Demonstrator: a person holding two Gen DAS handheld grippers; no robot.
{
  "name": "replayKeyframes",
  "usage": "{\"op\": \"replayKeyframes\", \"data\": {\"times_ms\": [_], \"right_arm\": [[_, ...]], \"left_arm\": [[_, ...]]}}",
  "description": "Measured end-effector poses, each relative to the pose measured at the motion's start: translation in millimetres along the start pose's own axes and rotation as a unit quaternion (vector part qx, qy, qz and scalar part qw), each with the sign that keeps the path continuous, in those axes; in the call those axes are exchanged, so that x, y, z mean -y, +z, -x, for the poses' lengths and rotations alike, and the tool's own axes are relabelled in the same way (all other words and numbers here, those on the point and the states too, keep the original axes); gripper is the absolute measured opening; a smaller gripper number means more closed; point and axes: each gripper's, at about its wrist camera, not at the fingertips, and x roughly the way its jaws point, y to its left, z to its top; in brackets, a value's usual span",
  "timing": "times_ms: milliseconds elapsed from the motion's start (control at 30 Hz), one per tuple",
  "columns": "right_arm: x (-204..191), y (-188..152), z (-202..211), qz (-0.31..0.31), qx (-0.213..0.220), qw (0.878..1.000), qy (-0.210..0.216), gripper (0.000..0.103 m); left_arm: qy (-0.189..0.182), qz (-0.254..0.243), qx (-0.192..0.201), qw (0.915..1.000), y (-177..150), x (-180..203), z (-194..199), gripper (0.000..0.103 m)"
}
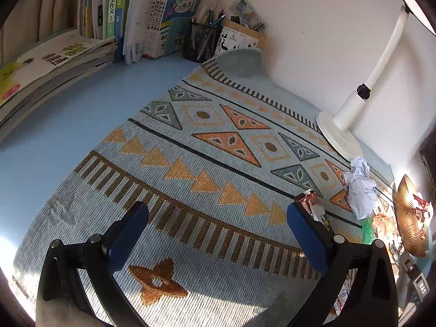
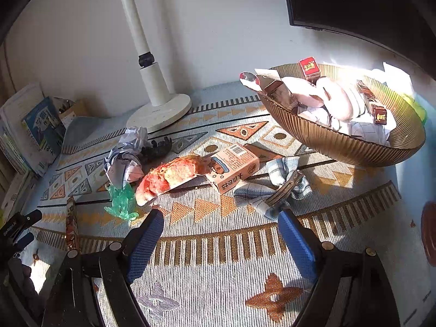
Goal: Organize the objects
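Note:
In the right wrist view, loose items lie on a patterned mat [image 2: 218, 259]: a red lobster toy [image 2: 169, 177], a pink carton [image 2: 234, 166], a checked cloth with a clip [image 2: 275, 188], a green plastic figure [image 2: 121, 200], crumpled paper [image 2: 125, 155], a dark toy [image 2: 156, 148] and a narrow snack packet [image 2: 71, 224]. A ribbed gold bowl [image 2: 354, 144] at the right holds small red boxes and pink items. My right gripper [image 2: 220, 231] is open and empty, just short of the cloth. My left gripper [image 1: 218, 226] is open and empty over the mat [image 1: 190, 163]; the snack packet [image 1: 313, 204] lies beside its right finger.
A white desk lamp base [image 2: 160, 114] stands at the back, also in the left wrist view [image 1: 340, 133]. Books [image 1: 130, 13], a mesh pen holder [image 1: 201, 41] and a stack of magazines [image 1: 49, 65] line the far left. The crumpled paper [image 1: 359, 188] and bowl [image 1: 408, 218] lie at right.

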Motion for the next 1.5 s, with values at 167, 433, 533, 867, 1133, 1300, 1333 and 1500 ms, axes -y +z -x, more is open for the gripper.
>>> {"op": "replayKeyframes", "data": {"times_ms": [167,433,533,867,1133,1300,1333,1500], "right_arm": [[-2,0,-1,0.005,-0.003,1.000,-0.009,0.085],[-4,0,-2,0.012,-0.004,1.000,-0.012,0.085],[-6,-1,-5,0.015,-0.012,1.000,-0.013,0.085],[-7,-2,-8,0.012,-0.023,1.000,-0.011,0.085],[-7,-2,-7,0.010,-0.021,1.000,-0.014,0.085],[-7,-1,-6,0.011,-0.020,1.000,-0.014,0.085],[-8,-1,-7,0.011,-0.020,1.000,-0.015,0.085],[-8,-1,-7,0.011,-0.019,1.000,-0.014,0.085]], "left_arm": [[0.037,0.007,-0.014,0.9992,1,-1,-11,0.102],[0.120,-0.068,-0.046,0.9894,-4,27,-28,0.102],[0.123,-0.070,-0.047,0.9888,-3,28,-28,0.102],[0.125,-0.069,-0.046,0.9887,-2,28,-29,0.103],[0.125,-0.069,-0.047,0.9887,-1,28,-30,0.103],[0.125,-0.069,-0.047,0.9886,-1,28,-30,0.103],[0.125,-0.069,-0.047,0.9887,-1,28,-29,0.103],[0.125,-0.069,-0.047,0.9886,-1,28,-29,0.103]]}}
